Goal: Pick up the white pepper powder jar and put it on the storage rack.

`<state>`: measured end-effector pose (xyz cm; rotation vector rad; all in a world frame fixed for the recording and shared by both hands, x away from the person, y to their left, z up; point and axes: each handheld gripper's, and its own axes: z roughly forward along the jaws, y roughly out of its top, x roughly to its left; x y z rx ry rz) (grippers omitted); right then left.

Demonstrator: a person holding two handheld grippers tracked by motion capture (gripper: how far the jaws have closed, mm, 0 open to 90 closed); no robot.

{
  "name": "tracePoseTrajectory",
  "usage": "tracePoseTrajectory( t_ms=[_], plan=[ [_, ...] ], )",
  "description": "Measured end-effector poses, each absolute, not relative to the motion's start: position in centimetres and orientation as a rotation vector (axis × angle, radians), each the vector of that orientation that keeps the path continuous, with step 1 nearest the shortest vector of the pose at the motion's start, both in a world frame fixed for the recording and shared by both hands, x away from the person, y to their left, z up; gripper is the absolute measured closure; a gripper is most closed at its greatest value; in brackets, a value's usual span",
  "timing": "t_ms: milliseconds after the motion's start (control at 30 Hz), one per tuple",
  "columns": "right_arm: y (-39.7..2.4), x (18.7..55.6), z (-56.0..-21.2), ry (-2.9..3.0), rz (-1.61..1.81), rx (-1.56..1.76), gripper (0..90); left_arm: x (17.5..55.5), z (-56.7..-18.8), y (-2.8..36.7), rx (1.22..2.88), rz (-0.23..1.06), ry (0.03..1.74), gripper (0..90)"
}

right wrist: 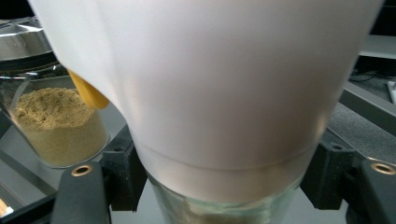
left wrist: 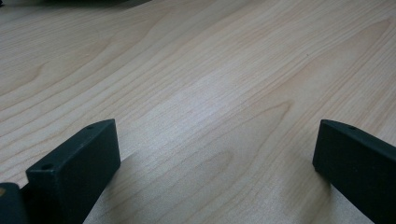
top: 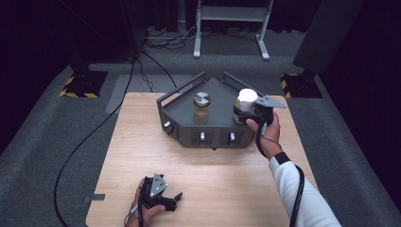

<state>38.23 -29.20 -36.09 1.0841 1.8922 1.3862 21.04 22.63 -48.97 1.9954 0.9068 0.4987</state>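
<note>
Right gripper [top: 247,113] is clamped on the white-capped glass jar [top: 246,100], which sits at about 3 o'clock on the dark grey angular metal tray [top: 215,87]. The steel-lidded glass jar of tan powder [top: 202,108] stands near it, toward 9 o'clock. I'd lift straight up, slow, to clear that neighbour. Left gripper [top: 170,201] rests released on the pale wooden table [top: 208,184], jaws wide apart.

matt wooden table [left wrist: 196,93], smooth white plastic lid [right wrist: 224,84], glass jar [right wrist: 219,210]
</note>
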Motion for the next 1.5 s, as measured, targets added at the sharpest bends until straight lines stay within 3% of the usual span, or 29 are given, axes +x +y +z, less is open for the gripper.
tracePoseTrajectory(
  t_ms=[367, 467, 800, 1500],
  plan=[
    [-29.6, 38.2, -36.0, 1.889, 1.386, 1.065, 27.4, 21.1, -49.0, 22.7, 1.997, 0.498, 0.903, 0.8],
    [-29.9, 38.4, -36.2, 1.901, 1.394, 1.059, 18.7, 21.1, -49.0, 22.6, 1.997, 0.498, 0.903, 0.7],
    [-31.2, 37.5, -34.8, 1.939, 1.344, 0.993, 3.8, 21.1, -49.0, 22.6, 1.997, 0.498, 0.903, 0.7],
    [-34.5, 31.5, -31.8, 1.938, 1.336, 0.897, 3.0, 21.1, -49.0, 22.6, 1.998, 0.497, 0.904, 0.7]
  ],
)
